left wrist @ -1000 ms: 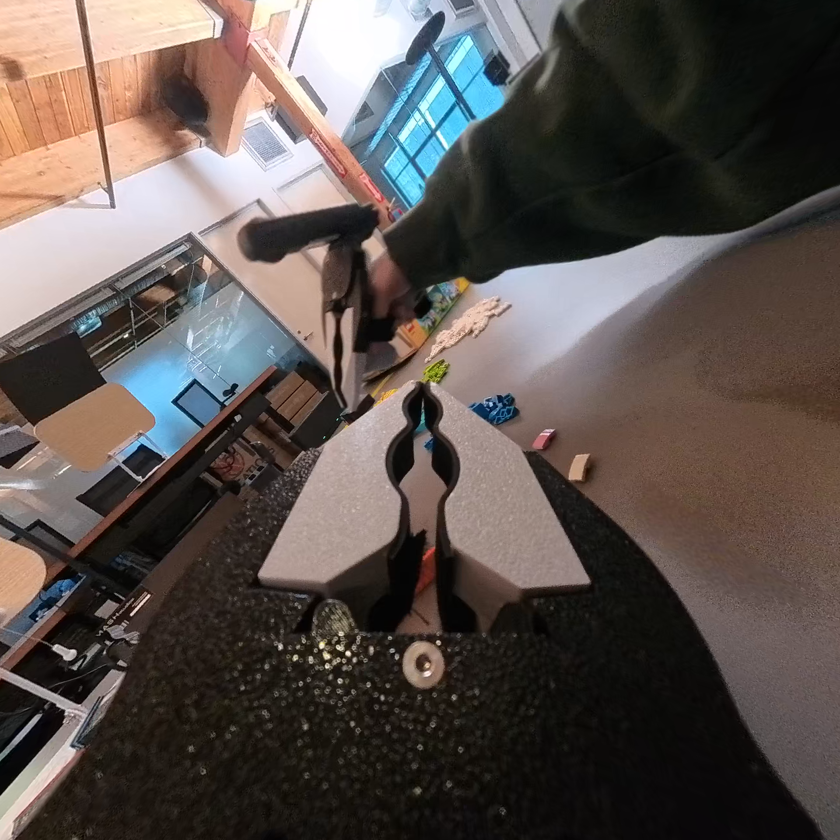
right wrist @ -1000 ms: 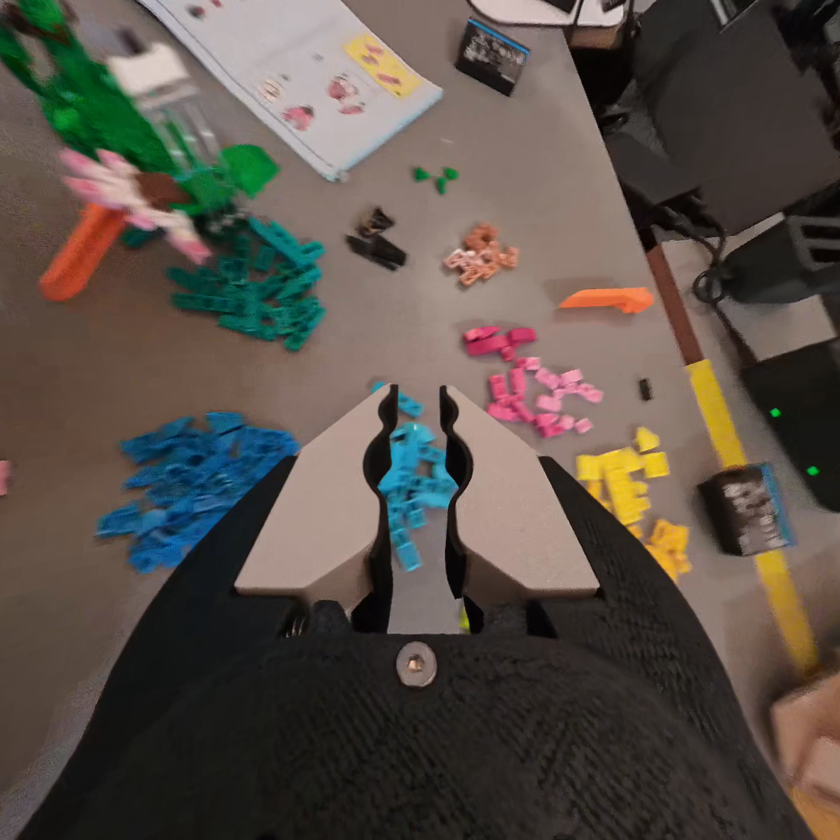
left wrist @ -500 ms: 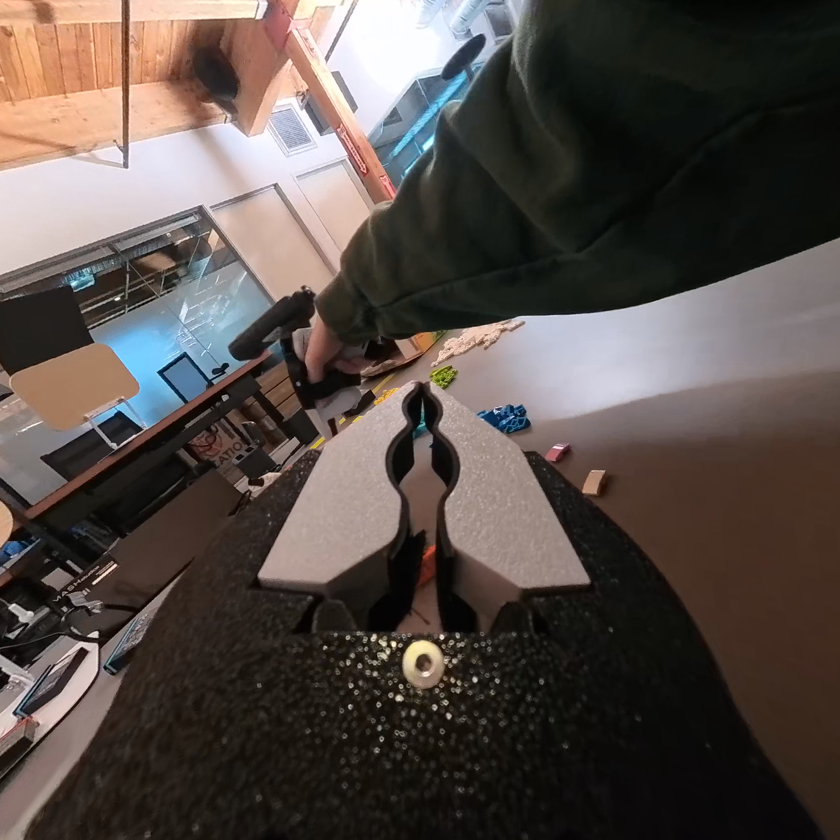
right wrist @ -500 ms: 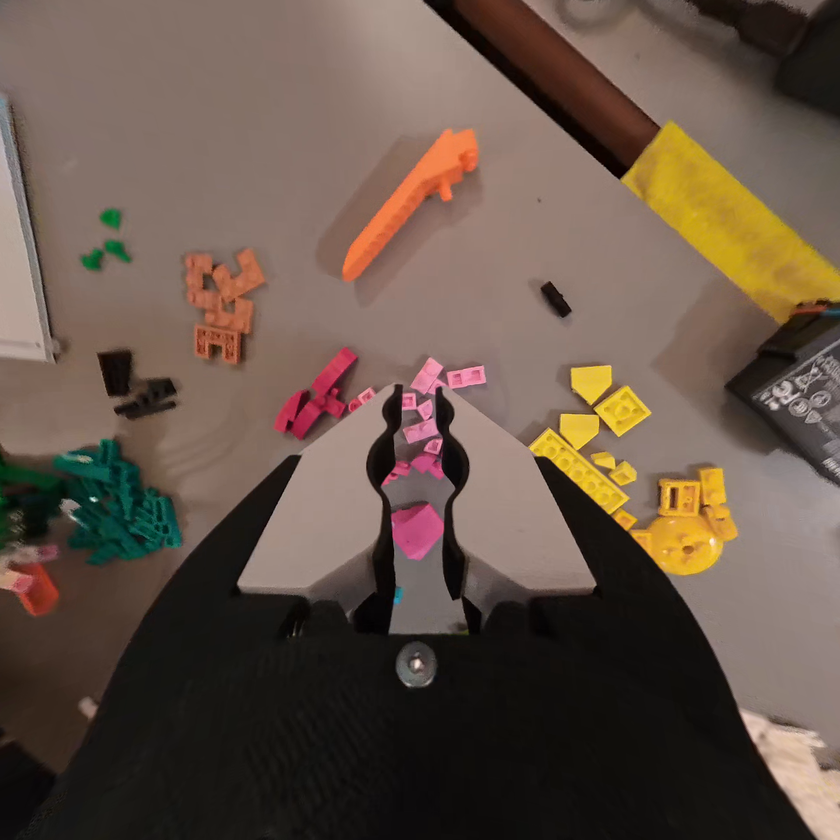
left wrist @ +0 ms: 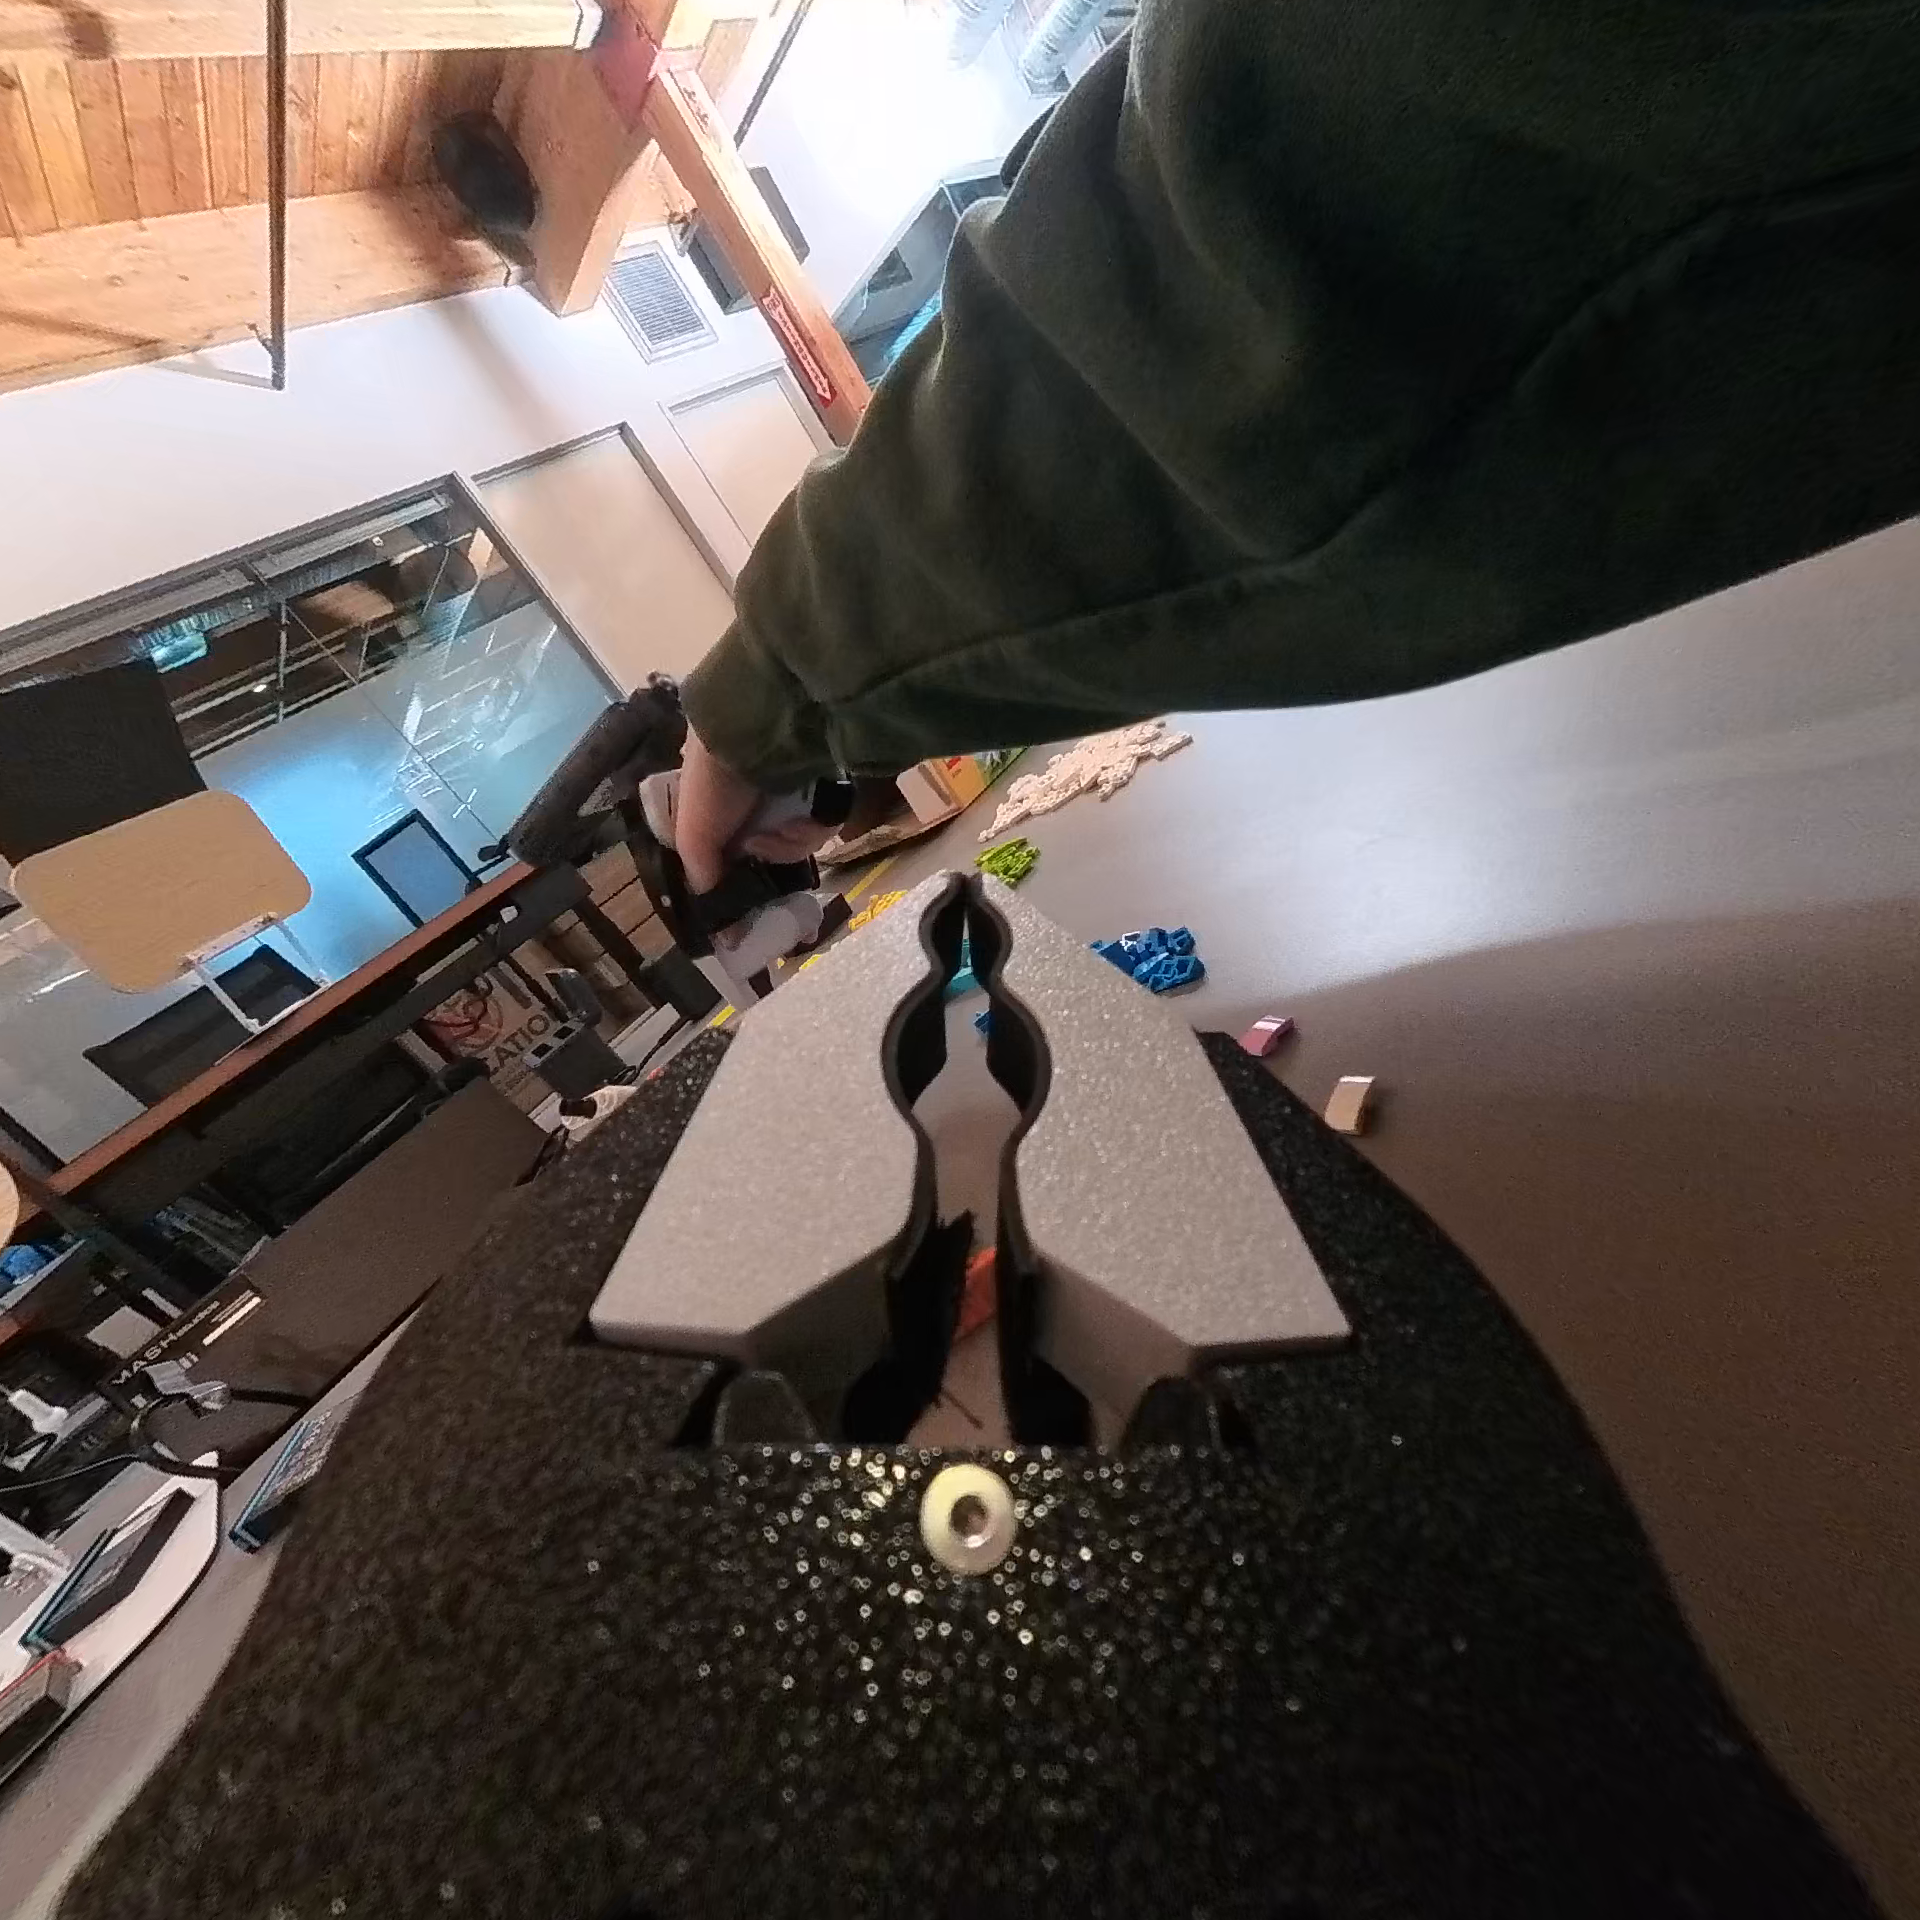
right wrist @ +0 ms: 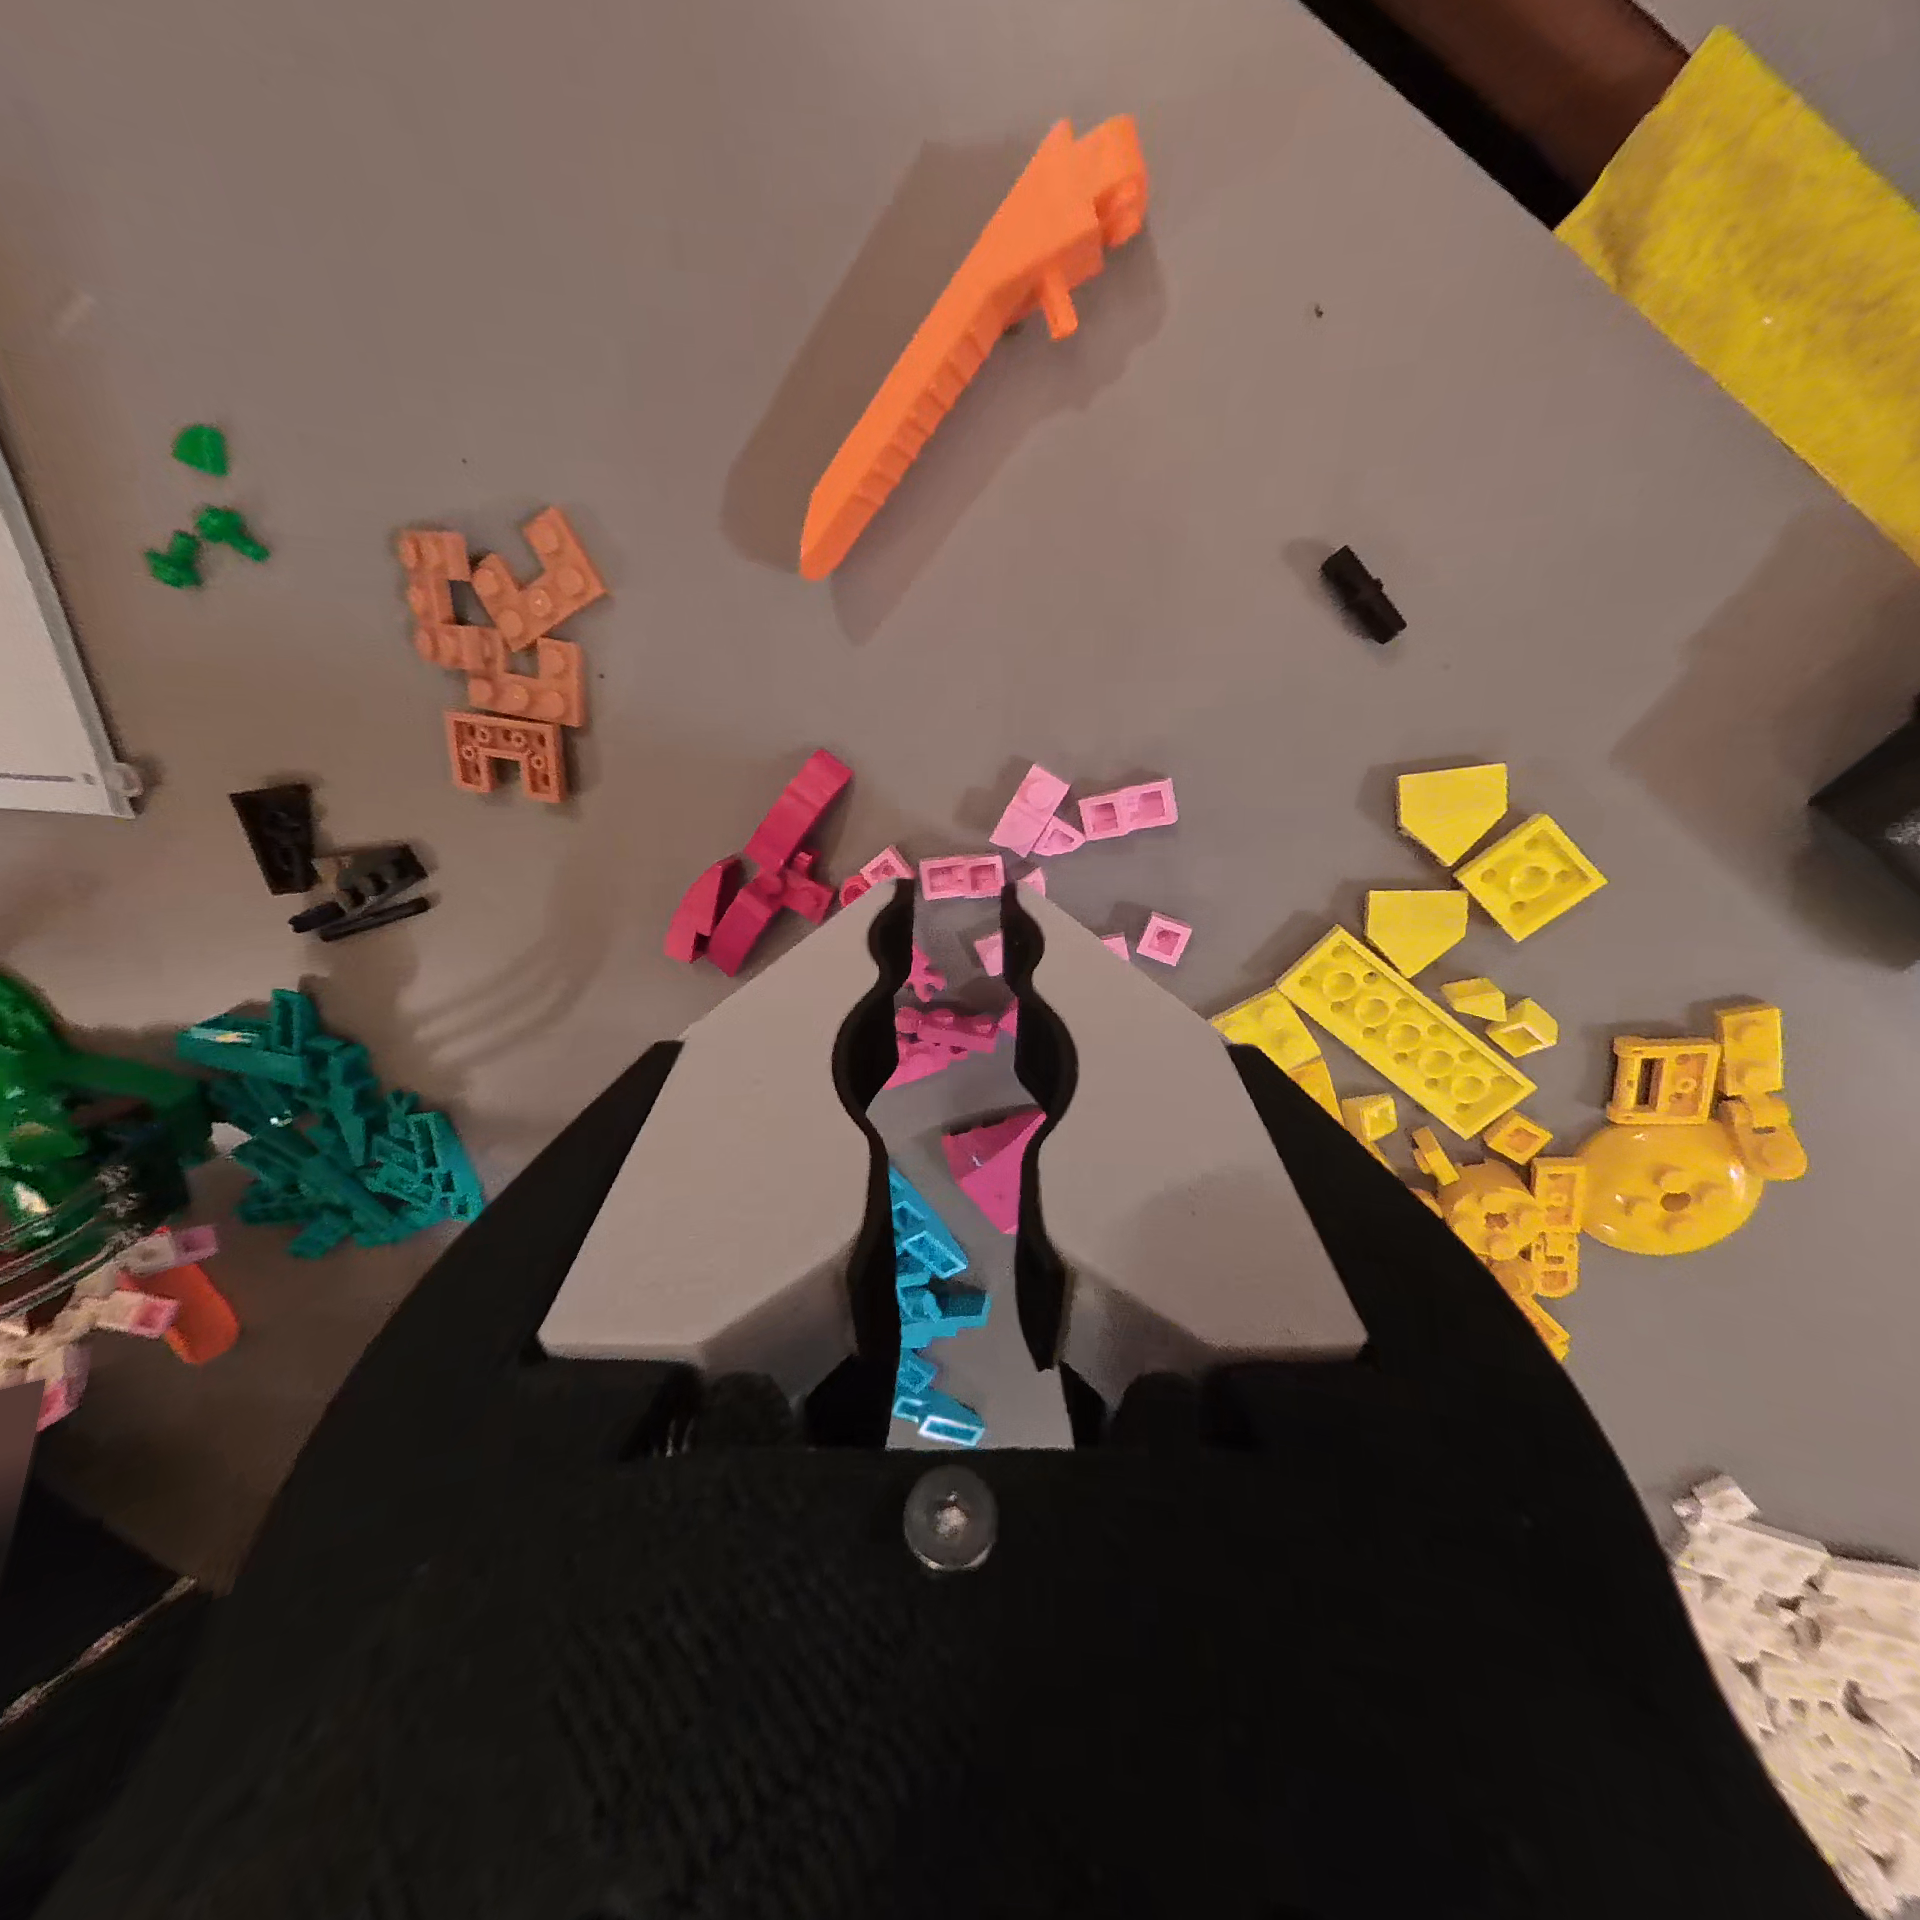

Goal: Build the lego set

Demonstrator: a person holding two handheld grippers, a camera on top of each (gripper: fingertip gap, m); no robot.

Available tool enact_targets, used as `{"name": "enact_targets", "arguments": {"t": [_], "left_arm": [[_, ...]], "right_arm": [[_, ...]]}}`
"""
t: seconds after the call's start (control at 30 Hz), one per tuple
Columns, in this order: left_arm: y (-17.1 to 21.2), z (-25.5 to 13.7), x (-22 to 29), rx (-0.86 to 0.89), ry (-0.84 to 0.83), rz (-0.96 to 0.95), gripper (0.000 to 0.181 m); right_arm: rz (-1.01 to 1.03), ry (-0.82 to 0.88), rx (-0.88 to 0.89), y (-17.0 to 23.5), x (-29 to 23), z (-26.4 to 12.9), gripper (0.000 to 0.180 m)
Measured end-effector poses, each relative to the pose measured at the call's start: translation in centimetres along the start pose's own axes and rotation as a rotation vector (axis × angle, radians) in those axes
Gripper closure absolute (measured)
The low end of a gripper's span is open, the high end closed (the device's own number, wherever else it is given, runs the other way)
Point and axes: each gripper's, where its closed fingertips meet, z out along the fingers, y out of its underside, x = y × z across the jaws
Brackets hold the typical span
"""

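Observation:
My right gripper [right wrist: 961, 894] is open and empty, pointing down at the table just above a pile of light pink pieces [right wrist: 1127, 810]. A pink plate [right wrist: 961, 876] lies right at its tips. Dark magenta pieces [right wrist: 774, 883] lie to the left and yellow pieces [right wrist: 1403, 1013] to the right. Cyan pieces [right wrist: 925, 1268] show between the fingers. The green build [right wrist: 52, 1091] with an orange part [right wrist: 197, 1320] is at the left edge. My left gripper [left wrist: 961, 888] has its tips together low over the table. An orange bit [left wrist: 977, 1283] shows through the gap near the finger bases.
An orange brick separator [right wrist: 977, 332], tan plates [right wrist: 509, 623], black pieces [right wrist: 332, 862], a teal pile [right wrist: 332, 1132], a black pin [right wrist: 1361, 592] and a white pile [right wrist: 1818, 1662] lie around. Yellow tape [right wrist: 1745, 249] marks the table edge. A dark sleeve [left wrist: 1247, 468] crosses the left wrist view. Across from one pair of fingers to the other is roughly 35 cm. From the right gripper's tips to the black pin [right wrist: 1361, 592] is close to 7 cm.
My right gripper has swung from over the cyan pile to the pink pile and come down closer to the table. My left gripper has barely moved.

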Motion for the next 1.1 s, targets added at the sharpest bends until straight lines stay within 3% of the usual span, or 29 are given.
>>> {"name": "enact_targets", "arguments": {"t": [0.03,1.1], "left_arm": [[0.0,0.0,0.0,0.0,0.0,0.0,0.181],[-0.01,0.04,0.15,0.004,0.009,0.001,0.181]], "right_arm": [[-0.001,0.003,-0.003,0.02,-0.07,0.08,0.165],[0.014,0.107,-0.006,-0.4,0.18,0.55,0.161]]}}
